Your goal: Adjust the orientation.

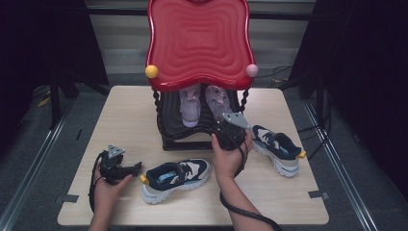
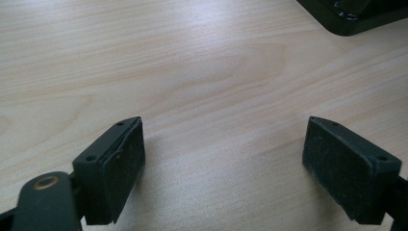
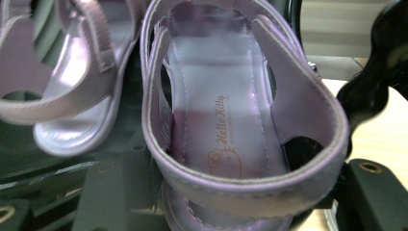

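The right gripper (image 3: pixel 240 202) has its two black jaws part way open, one on each side of the heel of a purple sandal (image 3: pixel 231 120). The heel strap sits right between them. It looks like a grip on the sandal, but I cannot tell for sure that the pads press on it, because the strap hides them.

In the high view this right gripper (image 1: pixel 226 129) is at the front of the black shelf (image 1: pixel 171 122), under the big red top (image 1: pixel 198 41) of the shoe rack. The held sandal (image 1: pixel 217 102) lies on that shelf at about 12 o'clock from the hand. The other purple sandal (image 1: pixel 190 107) lies just beside it, at about 9 o'clock from the first one.

The left gripper (image 2: pixel 221 168) has its jaws wide apart with nothing in them. Bare wooden table (image 2: pixel 192 72) shows between the pads. In the high view the left gripper (image 1: pixel 118 166) rests low on the table, at about 9 o'clock from a dark blue sneaker (image 1: pixel 175 179) and near it.

A second blue sneaker (image 1: pixel 279 148) lies at about 3 o'clock from the right hand (image 1: pixel 230 159).

My guess is that the job is about half done. Both sandals are on the rack. Both sneakers are on the table, so they may be what is left.
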`<state>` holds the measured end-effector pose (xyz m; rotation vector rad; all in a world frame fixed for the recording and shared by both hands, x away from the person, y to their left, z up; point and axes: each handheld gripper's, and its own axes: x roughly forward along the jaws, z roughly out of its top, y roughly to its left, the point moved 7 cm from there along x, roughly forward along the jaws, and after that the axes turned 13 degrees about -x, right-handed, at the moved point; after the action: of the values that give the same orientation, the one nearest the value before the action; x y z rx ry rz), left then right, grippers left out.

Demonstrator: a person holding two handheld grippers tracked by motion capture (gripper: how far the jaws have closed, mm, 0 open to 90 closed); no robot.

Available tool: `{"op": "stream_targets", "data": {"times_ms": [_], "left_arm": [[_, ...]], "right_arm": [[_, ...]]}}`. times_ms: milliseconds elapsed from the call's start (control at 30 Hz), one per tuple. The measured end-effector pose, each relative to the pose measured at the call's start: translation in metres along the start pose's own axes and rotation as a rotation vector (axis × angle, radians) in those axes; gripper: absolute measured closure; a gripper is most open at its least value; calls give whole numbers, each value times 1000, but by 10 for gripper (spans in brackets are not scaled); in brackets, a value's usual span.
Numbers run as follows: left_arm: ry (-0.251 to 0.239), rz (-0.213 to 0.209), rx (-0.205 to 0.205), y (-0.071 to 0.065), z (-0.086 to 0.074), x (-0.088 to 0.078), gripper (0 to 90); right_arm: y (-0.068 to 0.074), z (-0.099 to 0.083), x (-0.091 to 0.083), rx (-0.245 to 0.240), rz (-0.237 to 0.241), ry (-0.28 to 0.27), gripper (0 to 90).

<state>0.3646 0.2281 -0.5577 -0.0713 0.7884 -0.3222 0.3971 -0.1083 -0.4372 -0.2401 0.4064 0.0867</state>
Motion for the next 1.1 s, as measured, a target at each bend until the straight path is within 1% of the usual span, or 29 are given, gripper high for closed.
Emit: {"op": "stream_targets", "data": {"times_ms": [167, 233, 333, 500, 600, 667, 800, 900, 933, 1000, 1100], "left_arm": [[2, -1, 4, 0, 0, 0, 147], [2, -4, 6, 0, 0, 0, 147], [5, -5, 9, 0, 0, 0, 147], [5, -5, 8, 0, 0, 0, 147], [5, -4, 9, 0, 0, 0, 147], [5, -5, 8, -1, 0, 0, 147], [5, -4, 10, 0, 0, 0, 147], [6, -5, 11, -1, 0, 0, 147], [5, -5, 11, -1, 0, 0, 147], [6, -5, 11, -1, 0, 0, 147], [5, -5, 11, -1, 0, 0, 147]], "right_arm": [[-1, 3, 9, 1, -10, 5, 376], [0, 4, 11, -2, -14, 4, 376], [3, 6, 15, 14, -9, -1, 376], [7, 10, 22, 21, -14, -6, 375], [7, 11, 25, 45, -29, -5, 375], [7, 12, 28, 59, -28, -9, 375], [9, 15, 31, 47, -32, -9, 375], [9, 17, 33, 56, -32, -9, 374], [10, 18, 34, 62, -25, -8, 374], [10, 19, 35, 55, -33, -10, 374], [12, 20, 36, 60, -30, -10, 374]]}}
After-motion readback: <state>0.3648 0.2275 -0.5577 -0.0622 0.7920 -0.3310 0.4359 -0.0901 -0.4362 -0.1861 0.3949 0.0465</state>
